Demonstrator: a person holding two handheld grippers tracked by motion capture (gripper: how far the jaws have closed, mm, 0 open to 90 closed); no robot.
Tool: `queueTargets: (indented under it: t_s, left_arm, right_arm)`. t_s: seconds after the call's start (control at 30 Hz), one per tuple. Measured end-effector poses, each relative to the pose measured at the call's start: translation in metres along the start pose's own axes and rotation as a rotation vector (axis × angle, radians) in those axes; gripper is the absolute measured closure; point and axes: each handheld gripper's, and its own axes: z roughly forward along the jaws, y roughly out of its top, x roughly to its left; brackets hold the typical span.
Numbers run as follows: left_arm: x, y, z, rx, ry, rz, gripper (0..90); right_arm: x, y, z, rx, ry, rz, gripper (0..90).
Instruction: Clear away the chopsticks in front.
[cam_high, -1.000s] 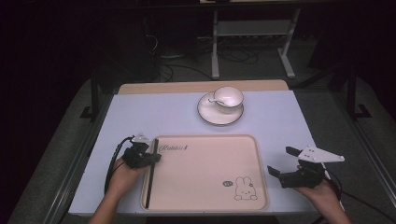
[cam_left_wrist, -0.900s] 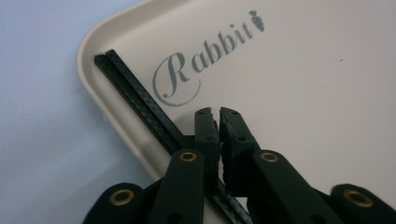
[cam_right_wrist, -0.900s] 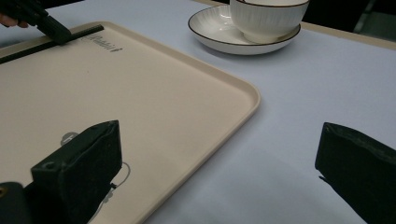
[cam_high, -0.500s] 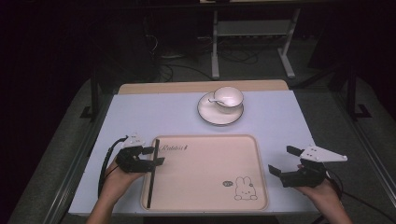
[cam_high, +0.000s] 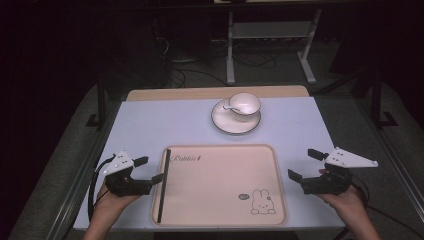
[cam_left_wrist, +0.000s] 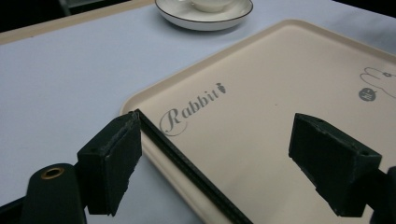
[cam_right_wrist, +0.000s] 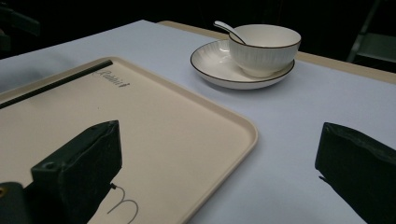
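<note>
A thin black stick (cam_high: 163, 186) lies along the left rim of the beige tray (cam_high: 220, 200) with the rabbit print. My left gripper (cam_high: 150, 170) hovers just left of it. Its jaws have just been opening and now stand wide, and the pads do not press on the stick. In the left gripper view the stick (cam_left_wrist: 189, 165) runs past the left jaw of that gripper (cam_left_wrist: 222, 140), along the tray's (cam_left_wrist: 280, 93) edge. My right gripper (cam_high: 304, 164) is open at the tray's right side, with nothing in it. In the right gripper view, bare table shows between that gripper's (cam_right_wrist: 219, 154) jaws.
A white bowl (cam_high: 245, 105) with a spoon (cam_right_wrist: 227, 29) in it stands on a saucer (cam_high: 222, 124) at the back of the pale table (cam_high: 150, 125). Dark floor, cables and a metal stand lie beyond the table's far edge.
The left gripper has opened off the black stick and drawn back to the left and slightly up. The stick stays on the tray's left rim. The right gripper has hardly moved.
</note>
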Motion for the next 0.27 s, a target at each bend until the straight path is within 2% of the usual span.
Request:
queueTargets:
  t_s: [0.27]
  left_arm:
    - [0.0022,-0.0008,0.0014,0.001,0.003,-0.002,16.0]
  right_arm:
    - [-0.0003,0.0004,-0.0005,-0.002,0.0,0.001,0.0]
